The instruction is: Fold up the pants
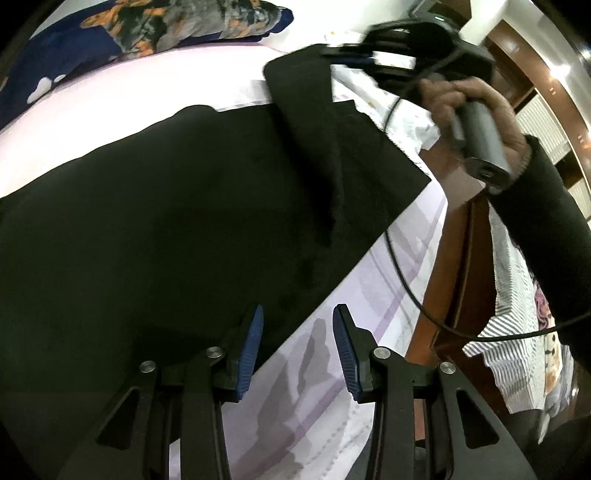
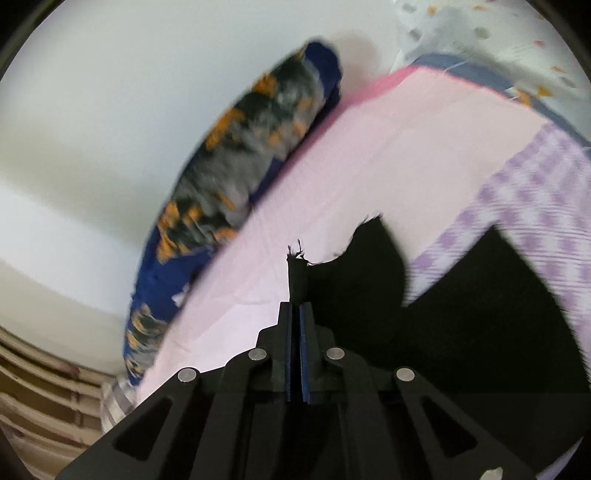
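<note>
Black pants [image 1: 166,221] lie spread on a bed with a pale pink and lilac sheet [image 1: 369,295]. My left gripper [image 1: 298,328] is open and empty, low over the pants' near edge where it meets the sheet. My right gripper [image 1: 354,55] shows in the left wrist view at the far end, lifting a leg end of the pants [image 1: 295,85] off the bed. In the right wrist view my right gripper [image 2: 298,306] is shut on a frayed black hem of the pants [image 2: 297,273], with more black cloth [image 2: 480,314] hanging to the right.
A dark blue pillow with orange and grey print [image 1: 129,33] lies at the head of the bed and also shows in the right wrist view [image 2: 236,177]. A wooden bed frame [image 1: 454,240] runs along the right side. A black cable [image 1: 406,280] hangs from the right gripper.
</note>
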